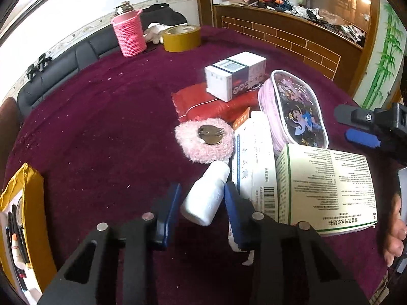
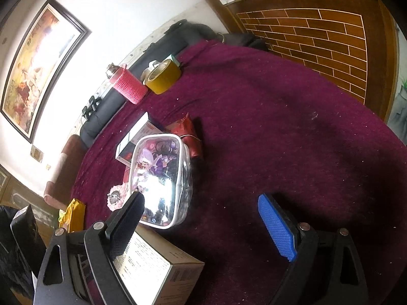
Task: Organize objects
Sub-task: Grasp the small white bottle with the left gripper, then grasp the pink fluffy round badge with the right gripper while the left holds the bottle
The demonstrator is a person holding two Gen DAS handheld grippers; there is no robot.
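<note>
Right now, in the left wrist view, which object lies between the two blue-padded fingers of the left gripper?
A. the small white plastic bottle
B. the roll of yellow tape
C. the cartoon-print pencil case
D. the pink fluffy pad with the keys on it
A: the small white plastic bottle lies tilted on the maroon tablecloth between the fingers of the left gripper; the other three things lie farther away.

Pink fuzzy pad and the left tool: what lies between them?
A small white bottle, lying tilted between the left tool fingers, below the pink fuzzy pad; left wrist view.
</note>
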